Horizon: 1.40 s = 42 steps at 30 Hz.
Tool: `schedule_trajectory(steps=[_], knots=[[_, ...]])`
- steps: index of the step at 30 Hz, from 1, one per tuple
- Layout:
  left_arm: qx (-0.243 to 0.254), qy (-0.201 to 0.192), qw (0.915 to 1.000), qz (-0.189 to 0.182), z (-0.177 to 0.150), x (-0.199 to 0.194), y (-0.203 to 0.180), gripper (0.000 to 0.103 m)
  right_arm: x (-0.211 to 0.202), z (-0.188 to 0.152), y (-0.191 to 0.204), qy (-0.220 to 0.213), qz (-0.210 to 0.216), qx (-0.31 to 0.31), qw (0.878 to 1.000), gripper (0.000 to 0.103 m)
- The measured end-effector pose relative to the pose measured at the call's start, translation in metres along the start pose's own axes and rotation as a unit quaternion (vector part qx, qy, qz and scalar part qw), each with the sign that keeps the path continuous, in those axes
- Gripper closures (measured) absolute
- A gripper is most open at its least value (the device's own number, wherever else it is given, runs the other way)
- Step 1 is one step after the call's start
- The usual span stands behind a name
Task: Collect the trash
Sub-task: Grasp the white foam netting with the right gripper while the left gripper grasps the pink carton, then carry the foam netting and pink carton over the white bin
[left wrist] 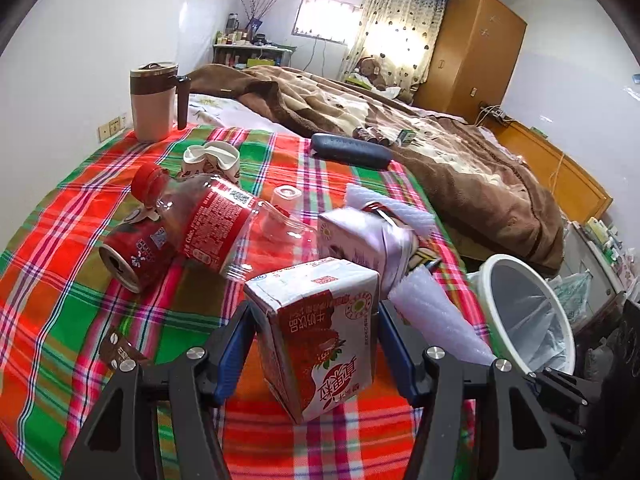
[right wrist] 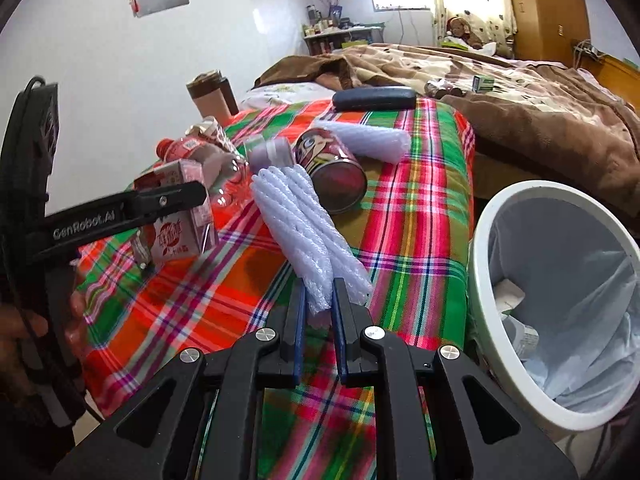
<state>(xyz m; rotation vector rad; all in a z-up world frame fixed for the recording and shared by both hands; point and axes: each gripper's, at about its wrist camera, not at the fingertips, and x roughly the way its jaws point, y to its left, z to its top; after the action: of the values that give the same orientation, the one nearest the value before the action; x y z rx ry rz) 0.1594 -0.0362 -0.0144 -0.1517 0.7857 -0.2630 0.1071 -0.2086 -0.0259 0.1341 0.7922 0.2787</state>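
My left gripper [left wrist: 316, 320] is shut on a red and white milk carton [left wrist: 320, 332] and holds it over the plaid cloth [left wrist: 80, 320]; the carton also shows in the right wrist view [right wrist: 180, 224]. My right gripper [right wrist: 318, 300] is shut on the near end of a white foam net sleeve [right wrist: 296, 216]. A white bin [right wrist: 560, 280] with a liner stands right of the table; it also shows in the left wrist view [left wrist: 528, 312]. On the cloth lie a plastic cola bottle [left wrist: 204, 216], a red can [left wrist: 136, 252], a crushed cup [left wrist: 212, 160] and another can [right wrist: 332, 168].
A brown and cream mug [left wrist: 156, 100] stands at the table's far corner. A dark glasses case [left wrist: 352, 150] lies at the far edge. A bed with a brown blanket [left wrist: 440, 152] lies behind the table. A wooden wardrobe [left wrist: 472, 52] stands at the back.
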Motion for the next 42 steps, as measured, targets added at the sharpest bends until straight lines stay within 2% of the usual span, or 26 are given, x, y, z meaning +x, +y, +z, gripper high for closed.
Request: schedule_trajectory(steps=[20,30,42], knots=[[0.051,-0.043,0.9976,-0.018,-0.004,-0.048,-0.042,0.042,-0.038,-0.001,-0.014,-0.053,-0.028,0.027,0.998,0.09],[0.092,-0.047,0.9942,-0.03,-0.006,-0.048,-0.084,0.042,-0.058,-0.003,-0.04,-0.078,-0.067,0.057,0.993,0.09],[0.14,-0.036,0.9872,-0.068,-0.008,-0.034,-0.147,0.042,-0.079,-0.009,-0.08,-0.095,-0.119,0.101,0.983,0.09]])
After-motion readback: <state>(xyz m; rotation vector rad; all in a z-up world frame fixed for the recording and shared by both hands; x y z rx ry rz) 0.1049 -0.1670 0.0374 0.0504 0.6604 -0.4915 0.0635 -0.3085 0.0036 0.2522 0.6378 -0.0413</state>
